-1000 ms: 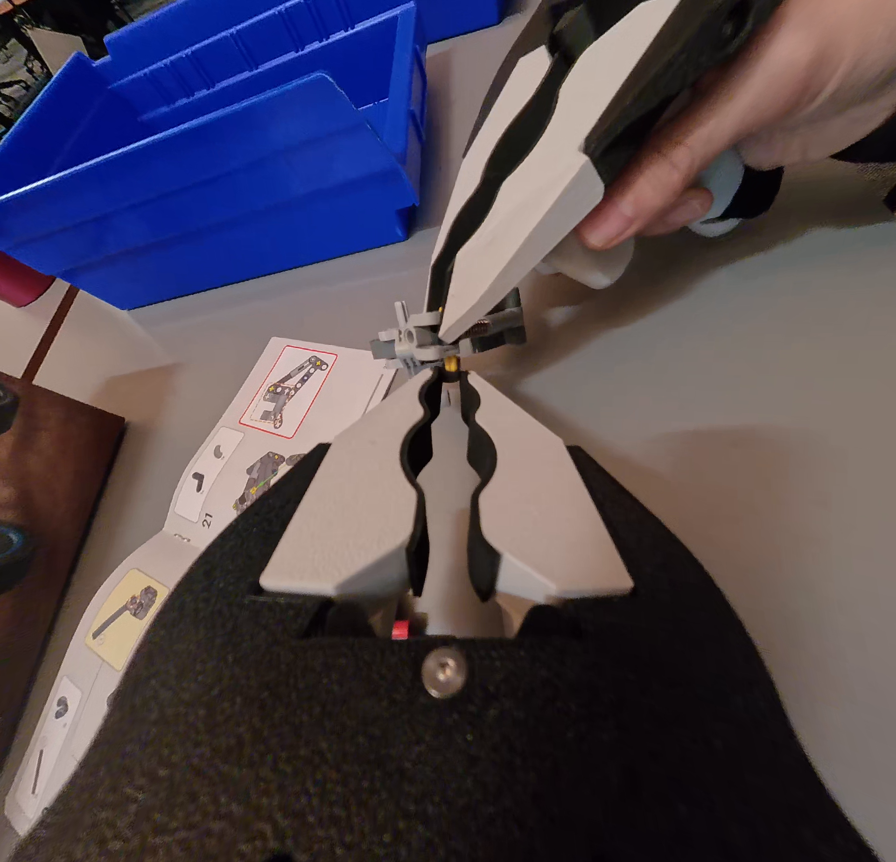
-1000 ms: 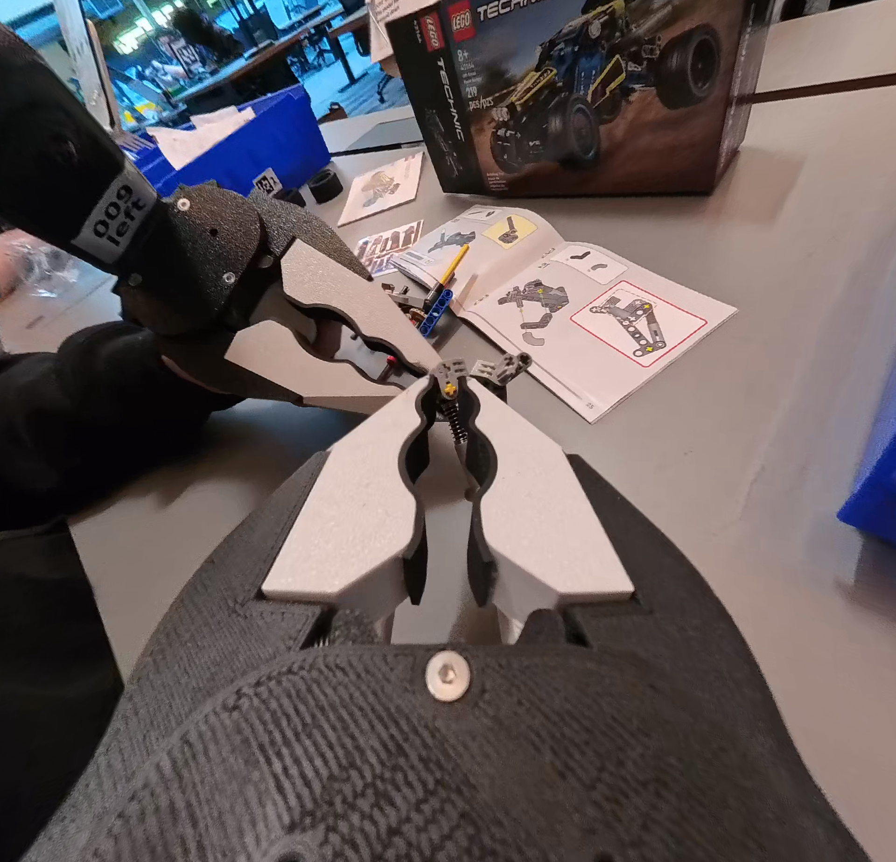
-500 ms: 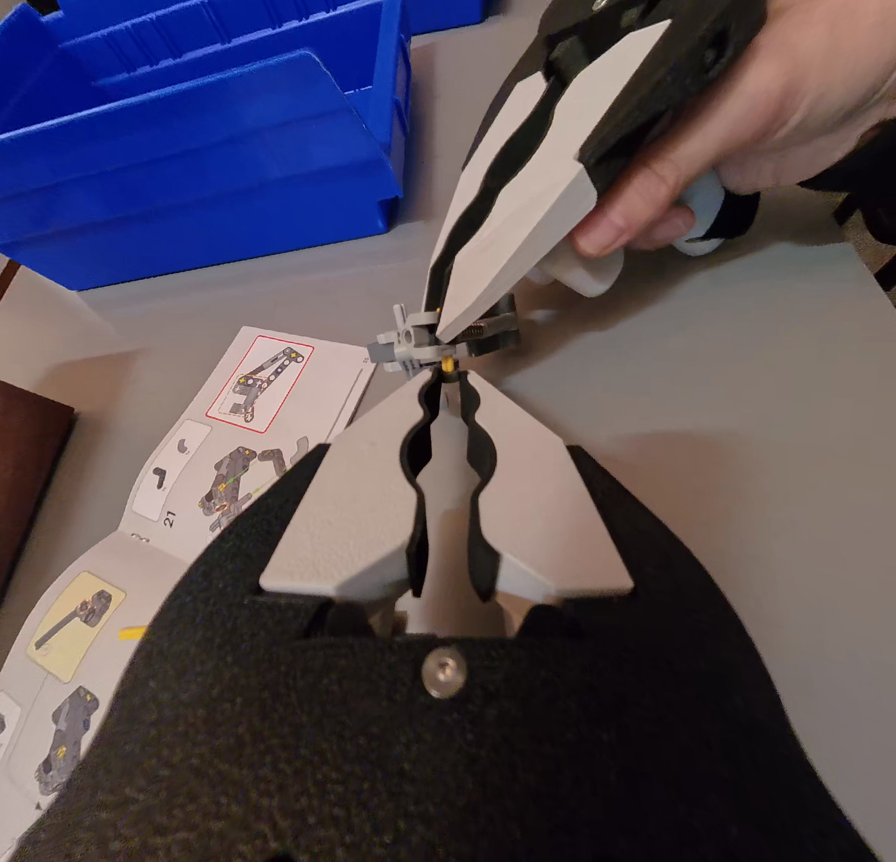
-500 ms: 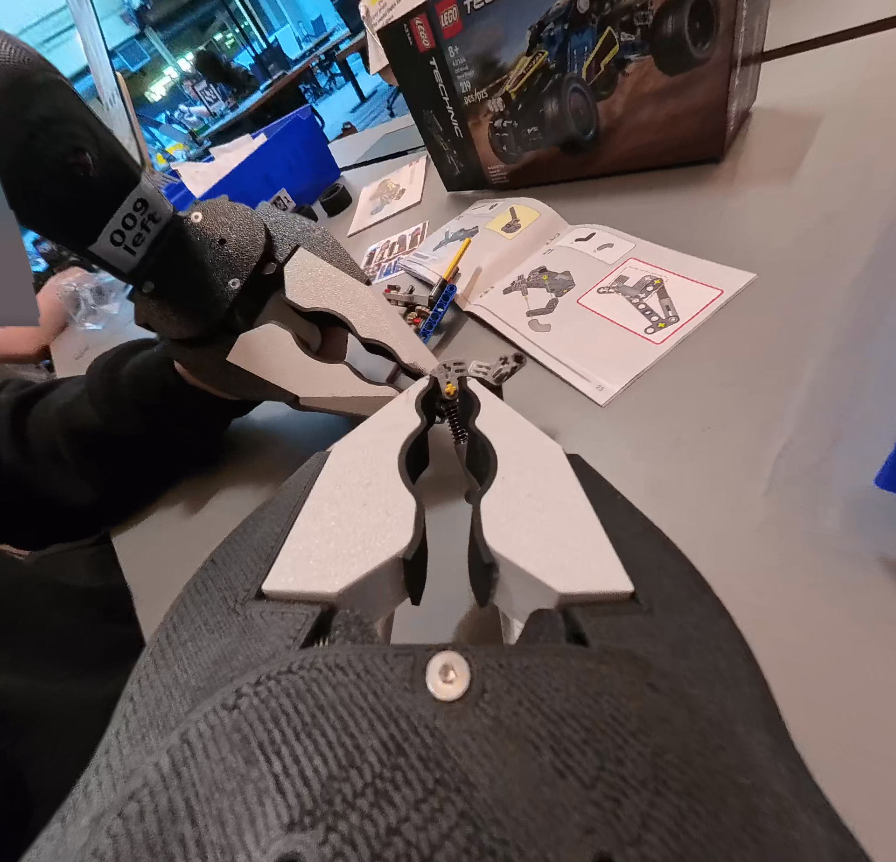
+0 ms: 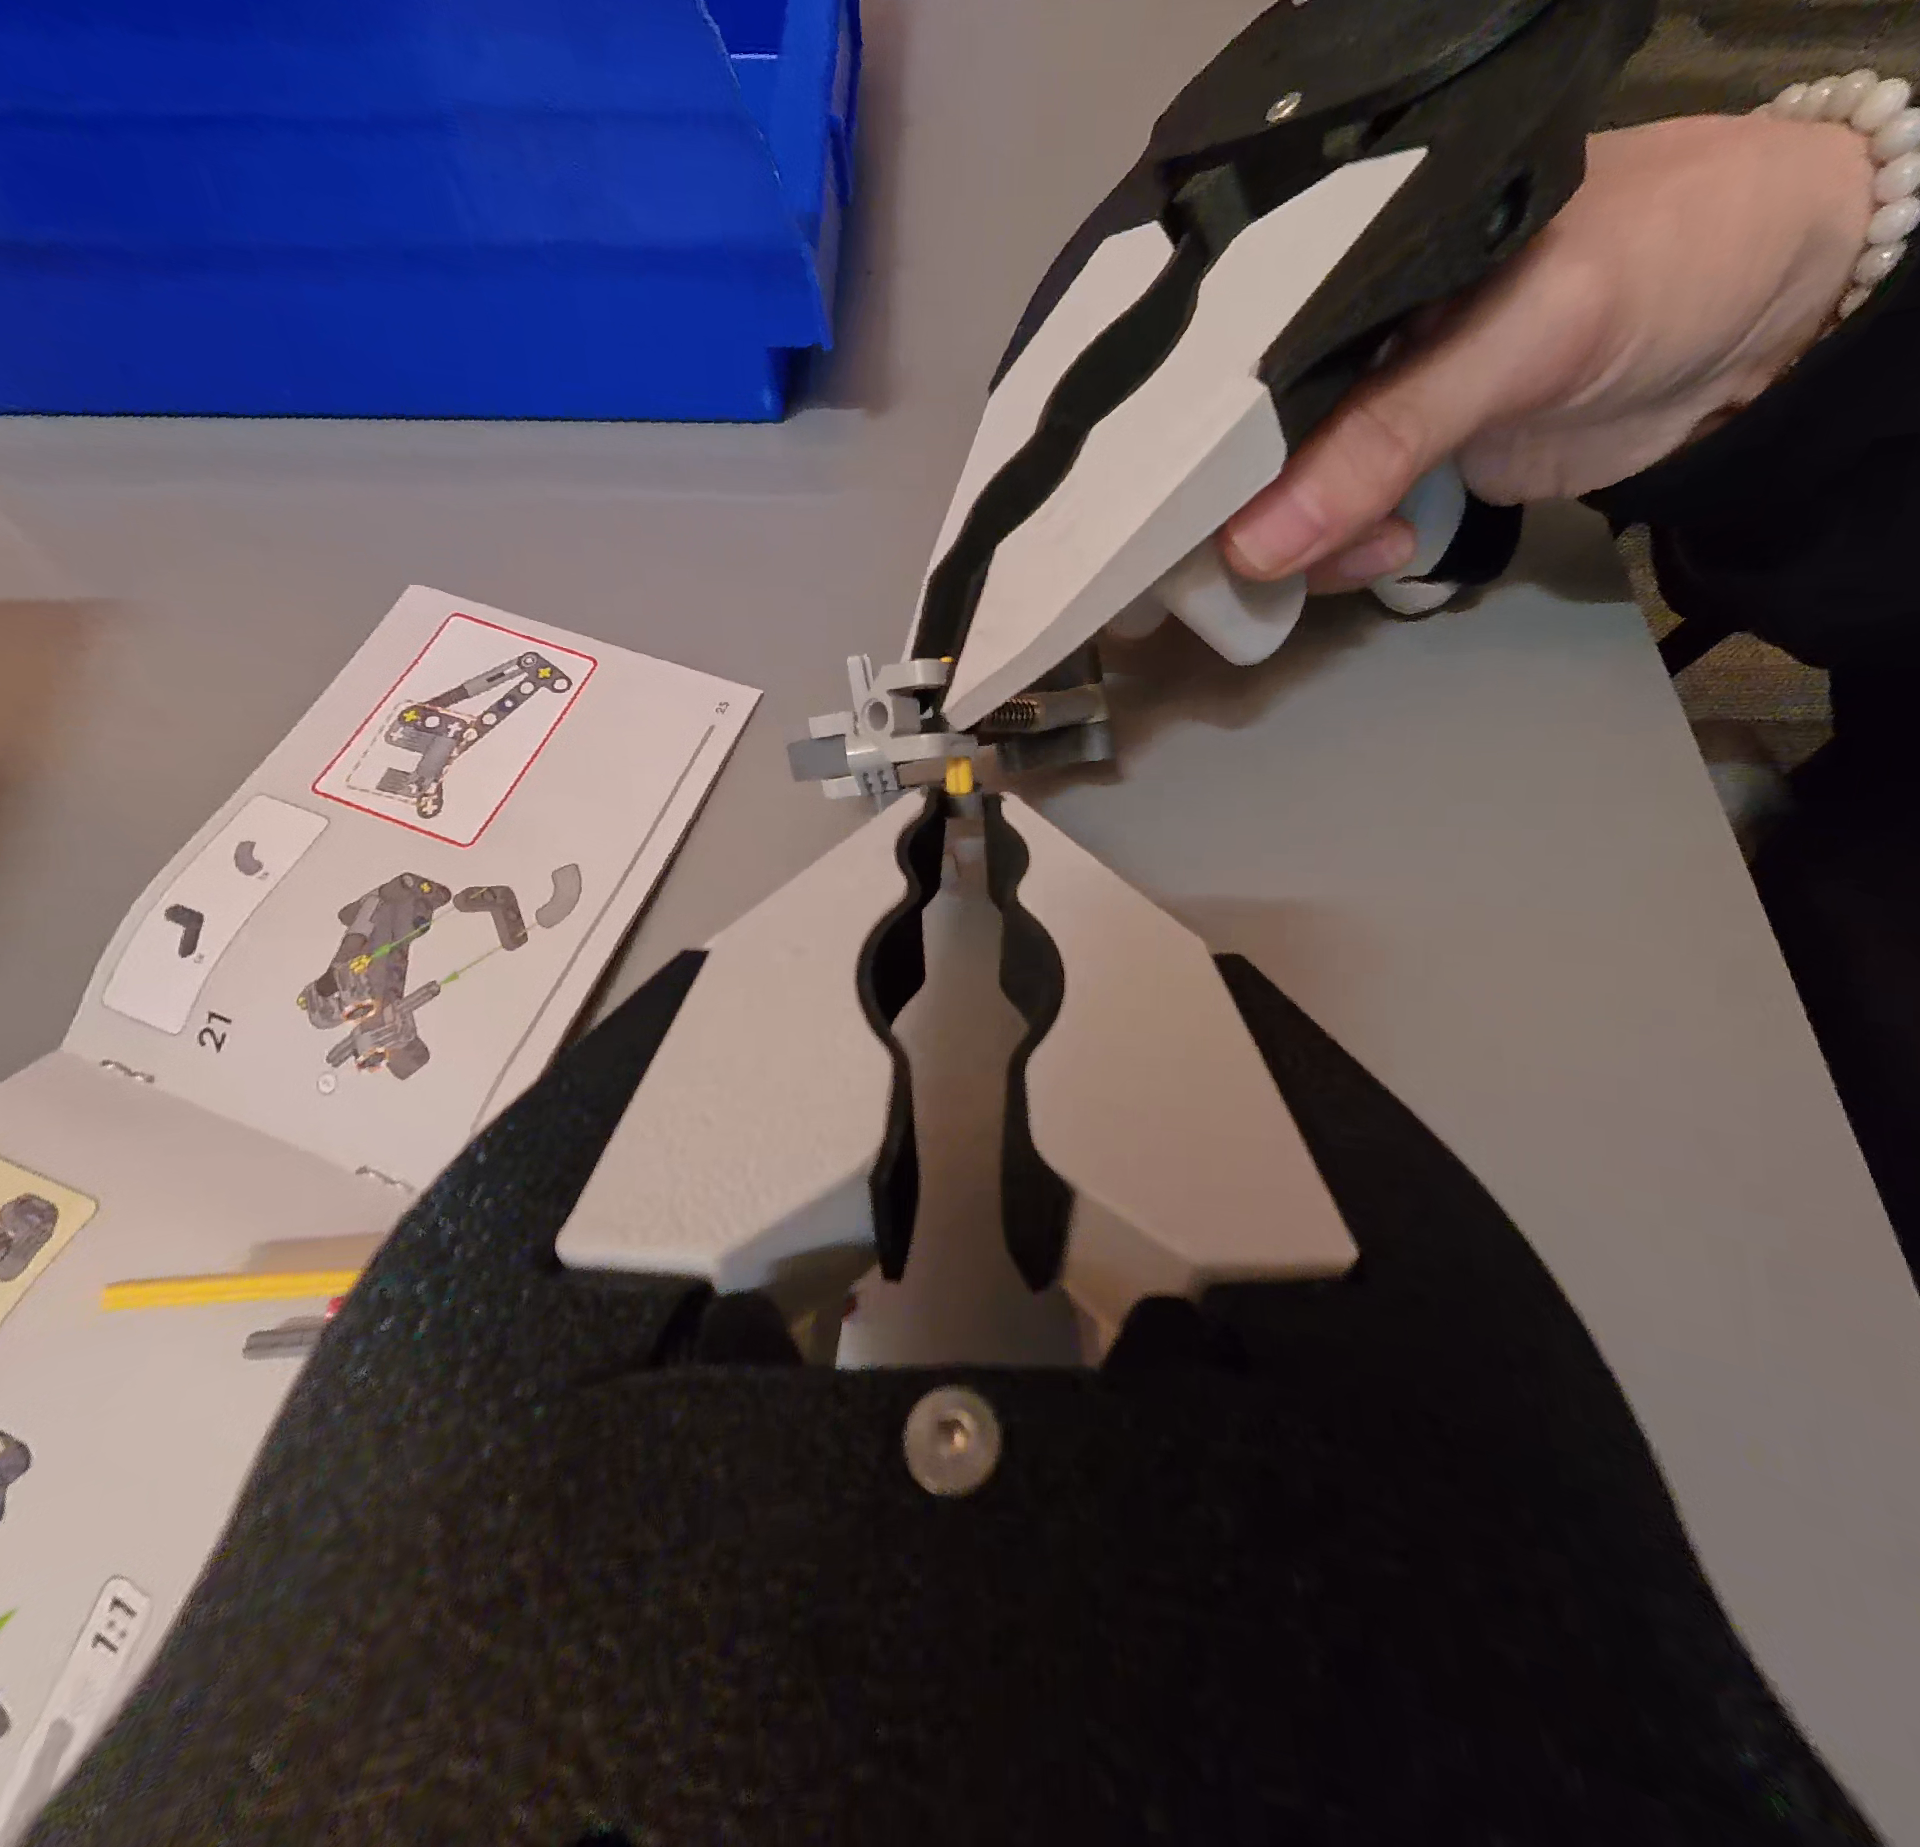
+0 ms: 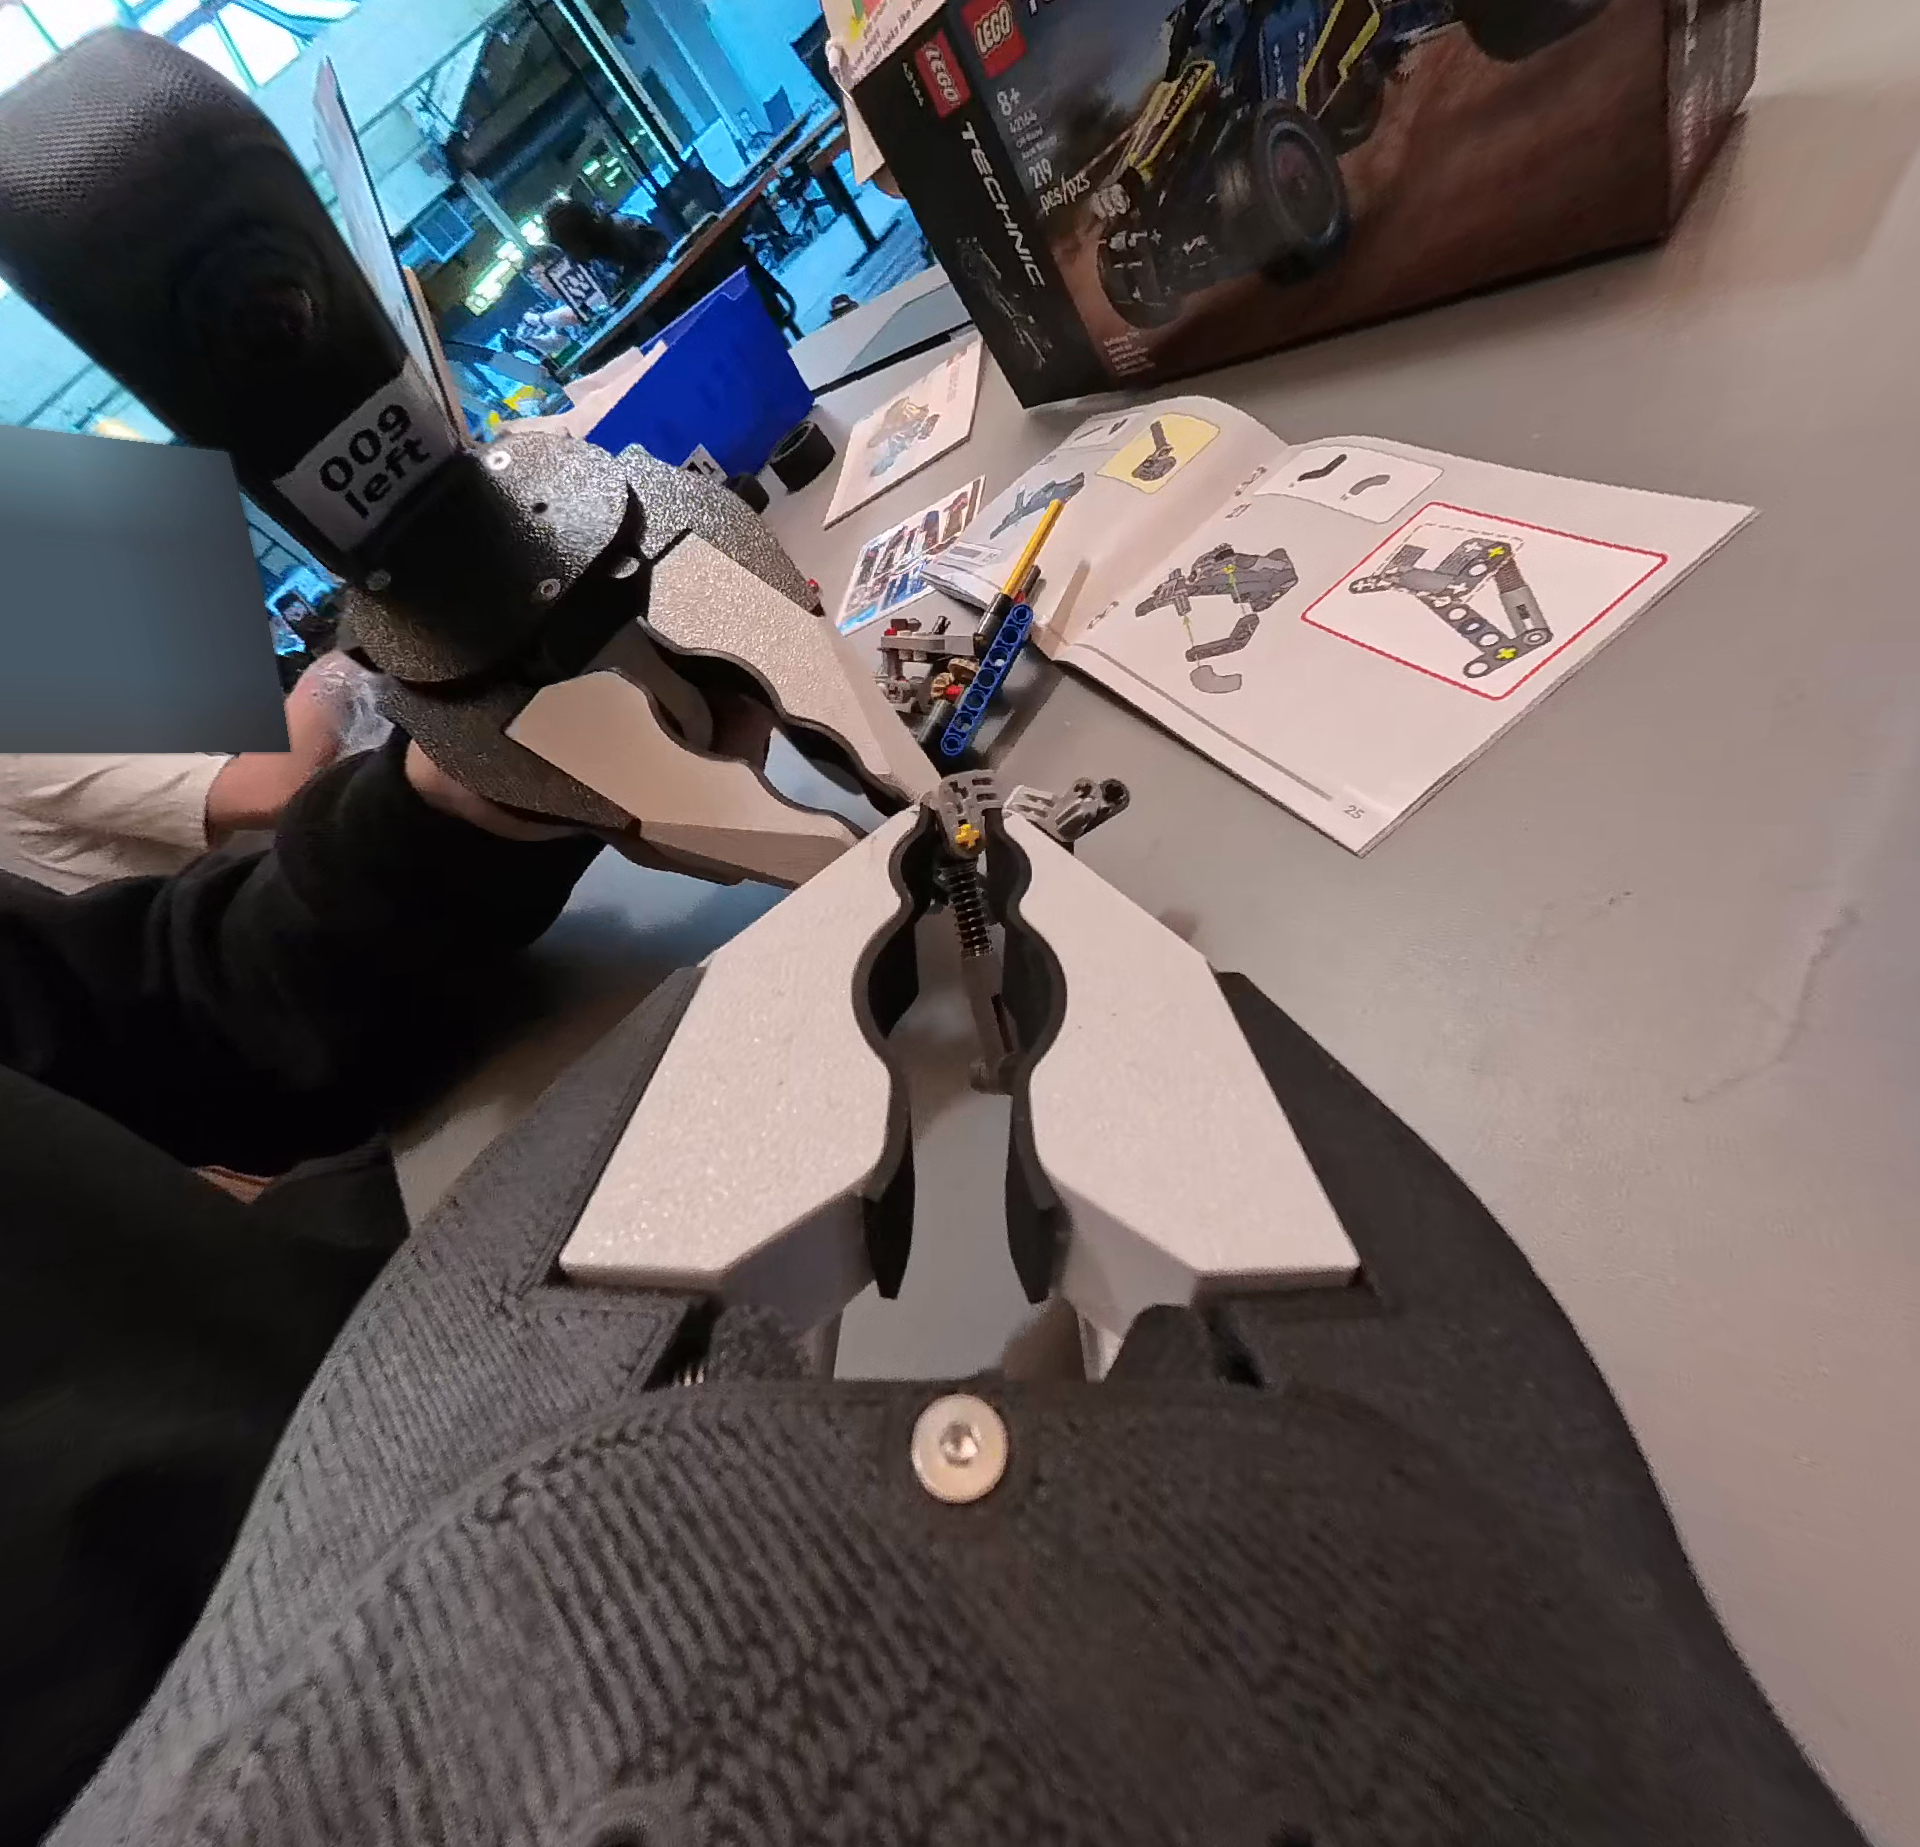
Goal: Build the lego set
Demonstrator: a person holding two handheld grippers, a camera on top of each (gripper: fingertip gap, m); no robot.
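A small grey lego assembly (image 5: 883,737) is held above the grey table between both grippers. My left gripper (image 5: 961,810) is shut on its near end, by a yellow pin. My right gripper (image 5: 940,701) comes in from the upper right and is shut on the same assembly. In the right wrist view my right gripper (image 6: 961,826) holds a spring shock absorber (image 6: 971,914) between its fingers, with the grey connector pieces (image 6: 1070,805) sticking out past the tips. The left gripper (image 6: 899,805) meets it from the left. The gripped faces are hidden.
An open instruction booklet (image 5: 416,862) (image 6: 1403,634) lies beside the assembly. Blue bins (image 5: 416,187) stand at the back. The lego box (image 6: 1351,135) stands behind the booklet. Loose parts, a blue beam (image 6: 982,685) and a yellow axle (image 6: 1034,550), lie by the booklet. My left and right fingertips are right by each other.
Both grippers stay shut on the assembly and have shifted together: in the left view the bins have slid up and left, in the right view the box has come closer.
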